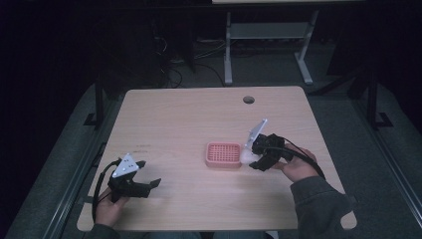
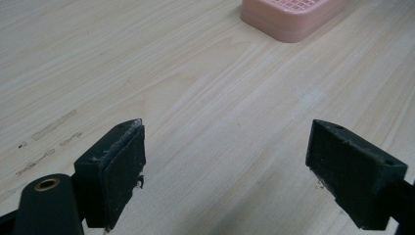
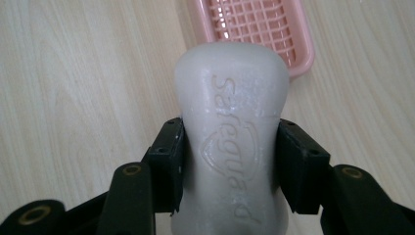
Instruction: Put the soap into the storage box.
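Fingers (image 3: 166,161) around soap (image 3: 230,127), beside dish (image 3: 254,29) edge.

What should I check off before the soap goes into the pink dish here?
1. Grip: the right claw is shut on the soap bar, one jaw on each side of its narrow middle. Ok.
2. Dish free: no object shows on the grid of the pink soap dish. Ok.
3. Alignment: in the right gripper view the dish lies just beyond the bar's far end; the bar is not over the grid yet. Not ok.
4. Height of the bar above the table: cannot tell.
5. Left claw out of the way: open, empty, well to the dish's left. Ok.
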Tool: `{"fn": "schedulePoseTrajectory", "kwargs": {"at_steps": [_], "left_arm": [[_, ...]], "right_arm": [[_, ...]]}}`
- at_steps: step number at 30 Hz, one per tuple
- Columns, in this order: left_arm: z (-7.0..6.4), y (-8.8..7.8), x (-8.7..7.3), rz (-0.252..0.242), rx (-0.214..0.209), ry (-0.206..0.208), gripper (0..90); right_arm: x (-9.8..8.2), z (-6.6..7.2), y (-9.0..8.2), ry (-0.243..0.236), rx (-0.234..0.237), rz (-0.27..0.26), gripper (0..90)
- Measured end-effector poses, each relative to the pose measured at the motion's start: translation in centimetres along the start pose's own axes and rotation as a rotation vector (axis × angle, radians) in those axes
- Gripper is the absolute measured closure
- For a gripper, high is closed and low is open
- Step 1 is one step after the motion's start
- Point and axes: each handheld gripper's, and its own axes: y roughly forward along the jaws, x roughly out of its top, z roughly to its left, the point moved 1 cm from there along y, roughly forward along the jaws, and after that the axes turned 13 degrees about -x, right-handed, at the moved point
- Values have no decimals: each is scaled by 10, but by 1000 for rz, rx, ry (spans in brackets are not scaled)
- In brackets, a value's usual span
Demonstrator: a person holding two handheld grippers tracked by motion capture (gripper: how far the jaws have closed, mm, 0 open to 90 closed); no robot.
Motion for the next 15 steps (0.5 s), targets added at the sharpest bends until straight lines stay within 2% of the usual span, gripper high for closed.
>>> {"fn": "schedulePoseTrajectory", "kwargs": {"at_steps": [8,15], "left_arm": [[0,0,0,2,-3,6,145],[0,0,0,-6,-3,1,145]], "right_arm": [[18,-6,4,-23,4,-4,489],[27,-10,9,-30,13,-9,489]]}}
